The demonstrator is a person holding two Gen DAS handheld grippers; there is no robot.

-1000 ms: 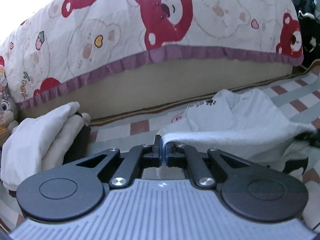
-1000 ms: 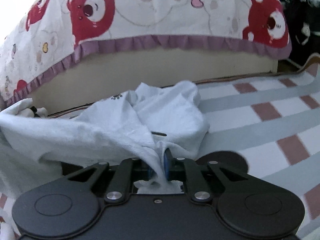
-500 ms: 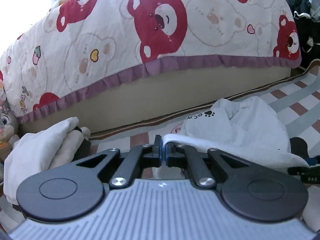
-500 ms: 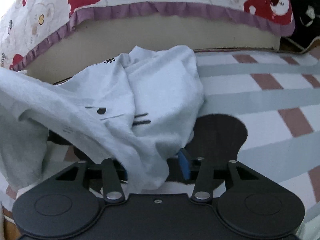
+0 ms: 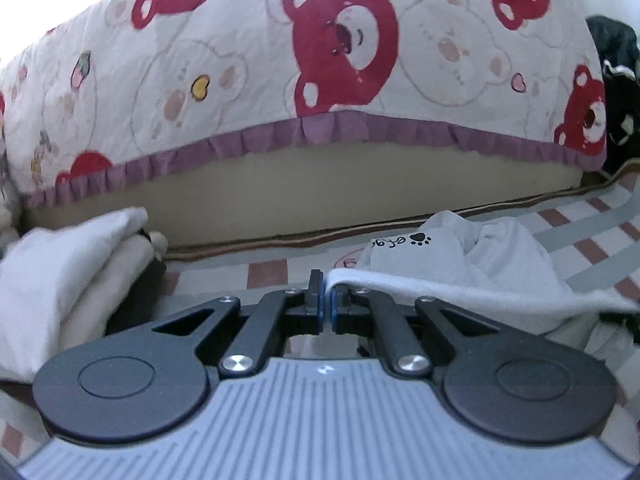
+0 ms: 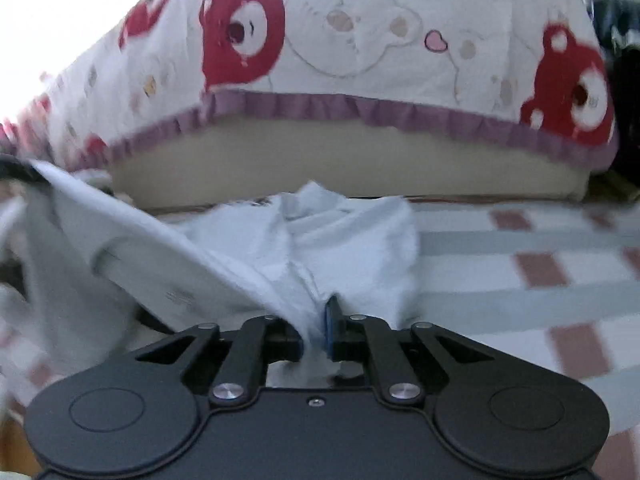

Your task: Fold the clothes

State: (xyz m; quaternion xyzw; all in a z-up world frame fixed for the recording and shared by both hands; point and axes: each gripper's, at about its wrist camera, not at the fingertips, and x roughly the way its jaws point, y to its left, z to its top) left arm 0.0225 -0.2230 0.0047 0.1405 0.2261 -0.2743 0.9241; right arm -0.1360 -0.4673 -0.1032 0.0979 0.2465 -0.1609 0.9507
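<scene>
— Where is the garment lying relative to your fingers right now?

— I am pinching an edge of the pale garment (image 5: 460, 280) in my left gripper (image 5: 326, 300). The fingers (image 5: 316, 300) are standing nearly together, with only a thin fold of cloth running between the blue pads. From there the hem is stretching away to the right, off toward my other hand.

— And the right side?

— My right gripper (image 6: 316, 332) is closing at this moment. A bunched twist of the same garment (image 6: 280, 264) is sitting between its fingers (image 6: 334, 324), and the cloth is spilling through behind them. The pads look to be pressing into the bunch, though the view is blurring somewhat.

— Where is the rest of it lying?

— Taking the bear-print bed cover (image 5: 320, 60) as the landmark: the body of the garment is heaping up on the checked mat (image 5: 592, 248) just in front of the cover's purple frill, below its right-hand end. A small paw print (image 5: 420, 239) is showing on the part nearest the bed.

— Anything else close by?

— A white bundle of cloth (image 5: 60, 276) is lying below the cover's left end, well apart from the garment.
</scene>
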